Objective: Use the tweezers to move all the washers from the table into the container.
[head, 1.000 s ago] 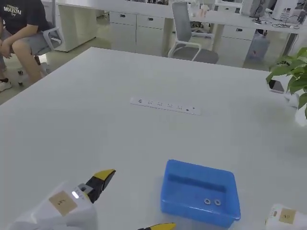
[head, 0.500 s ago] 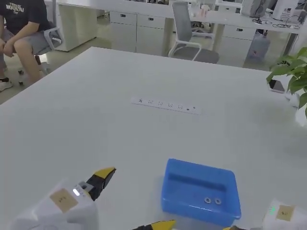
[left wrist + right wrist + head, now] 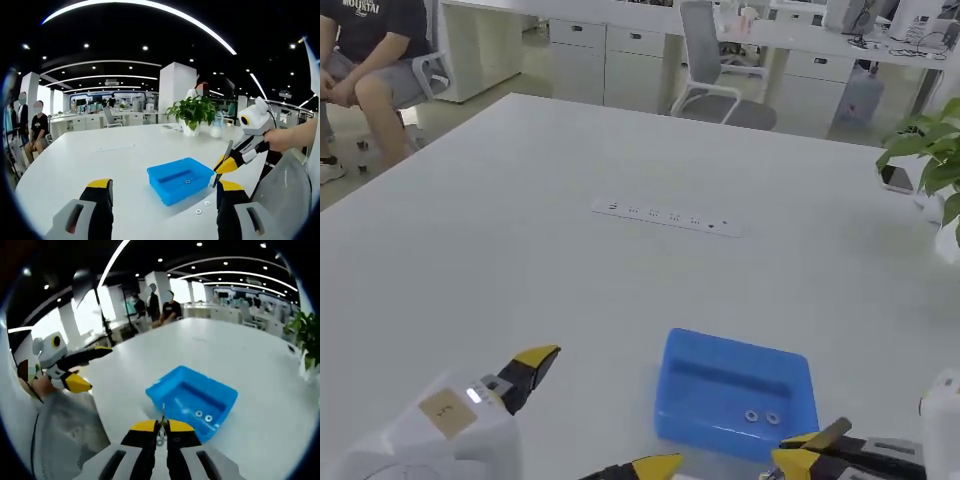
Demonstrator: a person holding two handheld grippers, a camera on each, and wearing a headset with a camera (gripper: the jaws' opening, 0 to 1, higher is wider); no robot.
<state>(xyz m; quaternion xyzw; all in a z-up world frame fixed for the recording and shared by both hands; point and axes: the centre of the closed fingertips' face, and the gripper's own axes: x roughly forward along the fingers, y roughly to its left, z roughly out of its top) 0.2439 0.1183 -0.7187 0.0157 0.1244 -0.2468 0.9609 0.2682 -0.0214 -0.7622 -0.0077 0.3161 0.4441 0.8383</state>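
– Right gripper (image 3: 161, 426) first: its jaws are pressed together on the tweezers (image 3: 163, 415), whose thin tips stick out ahead toward the blue container (image 3: 192, 396). What is the other one doing?

– Left gripper (image 3: 165, 184) stands spread wide with nothing between its jaws, low at the near left of the table (image 3: 520, 250), apart from the work.

– Where are the washers?

– 2 washers (image 3: 751, 416) lie side by side on the container's floor, toward its near right corner. 2 loose washers (image 3: 198, 211) lie on the table just beside the container's near side, close together and clear of its wall. In the left gripper view the tweezer tips hang near them.

– So which step is this?

– I judge it the approach for another pick. Of the 4 I can see, half are in, and the tweezers seem to carry nothing, though the tips are too thin to be sure.

– And the next move?

– Bring the tips down over 1 loose washer, catch its rim, pinch, lift it over the container's wall, then release above the floor. Thin flat rings on a smooth top will probably skid, so the descent calls for a steady, careful hand.
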